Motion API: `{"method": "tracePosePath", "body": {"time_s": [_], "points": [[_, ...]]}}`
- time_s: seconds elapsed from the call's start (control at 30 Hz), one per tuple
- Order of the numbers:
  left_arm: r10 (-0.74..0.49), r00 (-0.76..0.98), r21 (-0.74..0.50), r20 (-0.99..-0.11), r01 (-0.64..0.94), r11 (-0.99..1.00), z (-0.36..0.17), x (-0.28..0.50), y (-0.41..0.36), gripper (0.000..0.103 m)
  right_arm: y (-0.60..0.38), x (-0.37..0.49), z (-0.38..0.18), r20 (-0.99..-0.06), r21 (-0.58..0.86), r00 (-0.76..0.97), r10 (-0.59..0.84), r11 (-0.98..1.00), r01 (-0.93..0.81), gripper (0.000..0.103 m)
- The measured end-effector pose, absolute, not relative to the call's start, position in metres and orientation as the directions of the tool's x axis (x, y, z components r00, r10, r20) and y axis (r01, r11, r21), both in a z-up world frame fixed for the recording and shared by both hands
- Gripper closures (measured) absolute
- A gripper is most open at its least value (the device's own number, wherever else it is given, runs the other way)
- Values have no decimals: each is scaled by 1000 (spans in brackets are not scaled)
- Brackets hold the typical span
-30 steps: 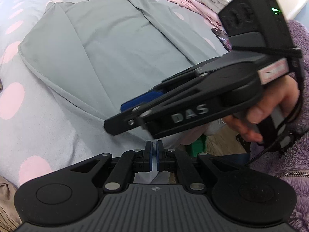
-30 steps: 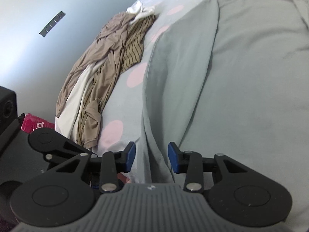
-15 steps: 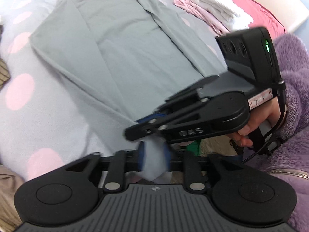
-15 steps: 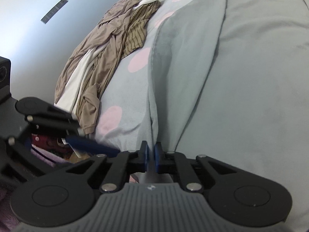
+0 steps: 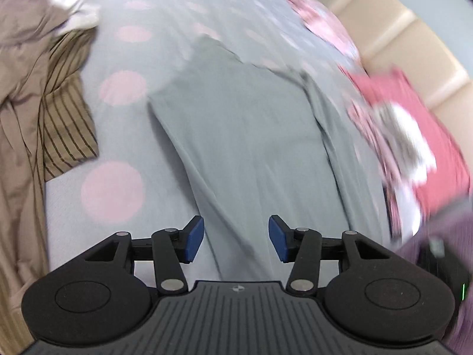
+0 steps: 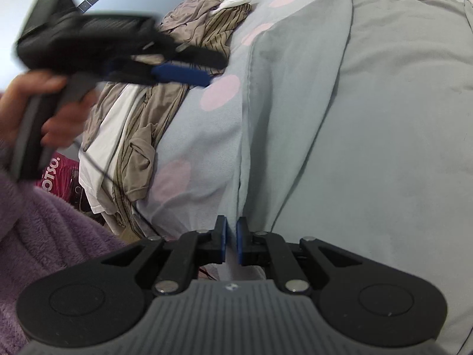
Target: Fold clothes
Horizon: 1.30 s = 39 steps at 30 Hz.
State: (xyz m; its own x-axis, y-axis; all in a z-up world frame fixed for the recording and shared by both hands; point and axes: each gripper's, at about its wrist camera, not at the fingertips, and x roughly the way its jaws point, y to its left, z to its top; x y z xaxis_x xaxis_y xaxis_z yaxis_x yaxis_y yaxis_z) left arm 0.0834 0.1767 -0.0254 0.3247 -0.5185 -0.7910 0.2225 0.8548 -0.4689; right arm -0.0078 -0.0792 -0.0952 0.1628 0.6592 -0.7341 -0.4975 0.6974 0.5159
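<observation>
Nearest to the person, the right gripper (image 6: 231,241) sits low at the bed's edge with its blue pads drawn almost together, pinching the hem of the grey shirt (image 6: 369,118) where a fold of the cloth runs straight down into the narrow gap. The left gripper (image 5: 236,238) is held above the same garment, its jaws having just been opening; they now stand moderately apart with nothing pressed between them, the grey cloth only lying on the bed below and beyond the pads. From the right-hand camera that left gripper appears blurred off to the side, gripped by the person's left hand (image 6: 44,109), with a fluffy purple sleeve (image 6: 50,230) below it. The grey shirt lies spread flat on the pale bedsheet (image 5: 124,136) with pink dots, both long sides already folded in toward the middle, so that it forms a long strip running away from the grippers. To one side of it, a little apart, a heap of brown and striped clothes (image 5: 56,112) is bunched at the bed's edge with a bit of white cloth showing at its far end. On the other side, further up the bed, a stack of pink and white folded clothes (image 5: 408,148) lies blurred, next to a cream padded headboard (image 5: 414,29).
</observation>
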Motion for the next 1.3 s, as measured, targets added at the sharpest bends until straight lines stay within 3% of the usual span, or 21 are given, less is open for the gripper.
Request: {"method": "tracePosePath", "body": {"time_s": [0.37, 0.57, 0.63, 0.73, 1.0, 1.13, 1.3], "points": [[-413, 360, -420, -836, 63, 905, -71, 165, 170, 59, -78, -7, -93, -755, 478, 161, 636, 701, -529, 95], [-414, 424, -460, -806, -8, 888, -85, 193, 180, 77, -79, -6, -92, -759, 479, 158, 632, 705, -523, 95], [-416, 441, -466, -795, -4, 885, -84, 197, 180, 90, -79, -8, -89, -751, 481, 163, 640, 700, -527, 95], [-396, 475, -438, -786, 23, 899, -75, 197, 174, 98, -82, -13, -83, -731, 493, 177, 659, 690, -530, 97], [-341, 563, -308, -752, 156, 938, -31, 184, 131, 100, -99, -27, -76, -651, 620, 155, 743, 639, -456, 101], [-301, 574, -179, -761, 261, 949, -22, 181, 90, 100, -106, -32, -80, -667, 626, 160, 727, 664, -408, 102], [-315, 545, -120, -777, 363, 924, -25, 182, 45, 100, -124, -35, -81, -687, 613, 206, 697, 709, -349, 103]]}}
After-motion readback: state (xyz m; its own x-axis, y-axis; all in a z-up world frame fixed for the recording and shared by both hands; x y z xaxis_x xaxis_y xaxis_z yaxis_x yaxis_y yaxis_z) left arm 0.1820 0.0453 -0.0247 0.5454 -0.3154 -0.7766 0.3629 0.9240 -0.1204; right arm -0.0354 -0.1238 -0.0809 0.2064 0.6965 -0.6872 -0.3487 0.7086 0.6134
